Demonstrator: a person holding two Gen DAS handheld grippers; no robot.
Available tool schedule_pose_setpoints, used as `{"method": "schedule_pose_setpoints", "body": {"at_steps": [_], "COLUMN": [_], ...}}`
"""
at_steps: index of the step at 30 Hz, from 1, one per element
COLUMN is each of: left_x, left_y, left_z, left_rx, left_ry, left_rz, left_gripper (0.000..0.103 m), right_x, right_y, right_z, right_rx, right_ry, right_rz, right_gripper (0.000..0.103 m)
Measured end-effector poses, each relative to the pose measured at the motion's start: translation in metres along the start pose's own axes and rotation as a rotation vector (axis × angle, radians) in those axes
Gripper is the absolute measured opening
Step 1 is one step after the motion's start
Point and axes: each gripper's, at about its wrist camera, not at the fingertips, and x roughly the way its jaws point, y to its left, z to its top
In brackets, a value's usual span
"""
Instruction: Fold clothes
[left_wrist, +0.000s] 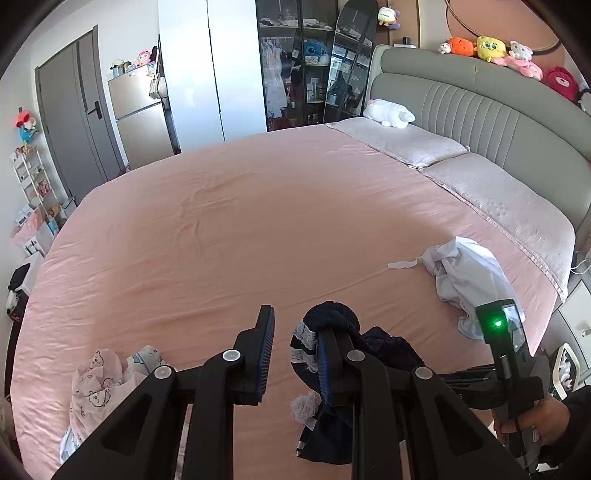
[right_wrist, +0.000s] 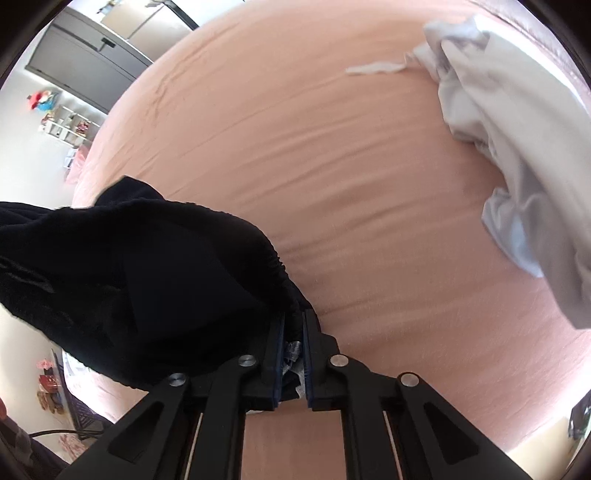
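Navy garment (right_wrist: 122, 280) hangs bunched, clamped in right gripper (right_wrist: 293, 354); left gripper (left_wrist: 295, 354), jaws apart at its 9 o'clock, probably needs an edge before spreading it on bed (left_wrist: 258, 229).

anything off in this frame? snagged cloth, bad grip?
Yes. The dark garment is draped over the left gripper's right finger, outside its open jaws, snagged rather than gripped. The right gripper is shut on its hem.
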Motion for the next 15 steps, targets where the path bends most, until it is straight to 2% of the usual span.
{"method": "schedule_pose_setpoints", "body": {"at_steps": [6, 15], "left_x": [0.0, -0.003], "left_y": [0.006, 0.018], "left_z": [-0.001, 0.002], "left_rx": [-0.013, -0.044], "left_ry": [0.007, -0.005], "left_rz": [0.013, 0.042], "left_gripper": [0.019, 0.019], "right_x": [-0.03, -0.11], "right_y": [0.007, 0.047], "right_z": [0.008, 0.005], "right_rx": [-0.059, -0.169], "right_ry": [-0.119, -0.353], "right_rz": [-0.054, -0.112], "right_gripper": [0.003, 0.003]}}
